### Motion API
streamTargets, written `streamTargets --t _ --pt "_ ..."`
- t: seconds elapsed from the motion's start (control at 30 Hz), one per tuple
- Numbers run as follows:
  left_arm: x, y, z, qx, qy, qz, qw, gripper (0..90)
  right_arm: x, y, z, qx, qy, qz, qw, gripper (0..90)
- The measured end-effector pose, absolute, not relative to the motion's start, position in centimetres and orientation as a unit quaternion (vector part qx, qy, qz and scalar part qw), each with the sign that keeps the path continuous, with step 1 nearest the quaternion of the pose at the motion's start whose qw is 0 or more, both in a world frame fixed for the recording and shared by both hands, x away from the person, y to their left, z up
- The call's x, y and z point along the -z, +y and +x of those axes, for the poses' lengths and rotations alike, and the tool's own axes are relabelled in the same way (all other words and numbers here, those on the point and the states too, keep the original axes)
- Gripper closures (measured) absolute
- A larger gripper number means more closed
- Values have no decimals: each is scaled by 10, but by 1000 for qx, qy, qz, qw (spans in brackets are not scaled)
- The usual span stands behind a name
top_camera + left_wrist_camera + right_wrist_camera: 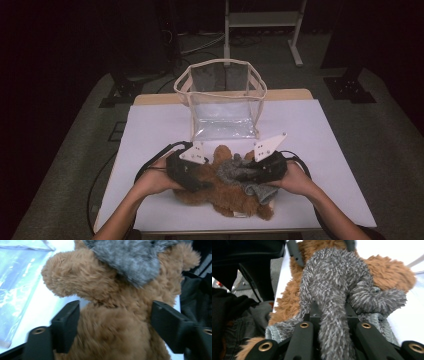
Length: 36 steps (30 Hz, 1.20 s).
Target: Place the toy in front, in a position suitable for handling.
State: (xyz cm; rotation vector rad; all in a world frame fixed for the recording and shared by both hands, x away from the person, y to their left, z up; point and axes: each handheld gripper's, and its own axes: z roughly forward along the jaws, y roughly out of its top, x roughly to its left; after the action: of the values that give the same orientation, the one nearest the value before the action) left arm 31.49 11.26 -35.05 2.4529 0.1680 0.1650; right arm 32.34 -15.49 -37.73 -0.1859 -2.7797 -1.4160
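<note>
While the brown teddy bear lies across the near edge of the white table, its long axis running from ten to four o'clock, the right gripper is clamped tight on the grey furry cloth draped over it. The left gripper straddles the bear's body, jaws spread and seemingly not pressing. At twelve o'clock stands the clear bag, beyond both grippers.
</note>
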Motion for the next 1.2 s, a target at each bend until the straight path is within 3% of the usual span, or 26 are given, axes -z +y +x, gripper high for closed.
streamTargets --t 0.1,0.27,0.37,0.47,0.7,0.83,0.97,1.13,1.2 --pt "358 108 316 -46 63 945 318 189 376 -156 314 452 -891 -48 3 751" --pt "363 110 309 -49 52 945 320 298 368 -164 317 456 -888 -51 0 750" --pt "364 115 303 -46 47 945 320 313 360 -170 327 464 -883 -73 -21 749" --pt "363 118 298 -44 45 945 322 312 366 -167 330 462 -883 -76 -5 748" --pt "362 108 300 -13 57 943 326 181 377 -165 315 468 -882 -59 7 750" --pt "369 90 302 14 59 954 295 106 377 -163 308 468 -882 -43 8 750" --pt "370 82 303 15 58 957 284 100 378 -165 307 472 -880 -45 7 749" --pt "362 85 298 -36 49 952 300 480 375 -168 313 476 -878 -54 -1 745" --pt "360 87 299 -52 60 945 316 529 368 -171 318 475 -878 -62 -12 743"
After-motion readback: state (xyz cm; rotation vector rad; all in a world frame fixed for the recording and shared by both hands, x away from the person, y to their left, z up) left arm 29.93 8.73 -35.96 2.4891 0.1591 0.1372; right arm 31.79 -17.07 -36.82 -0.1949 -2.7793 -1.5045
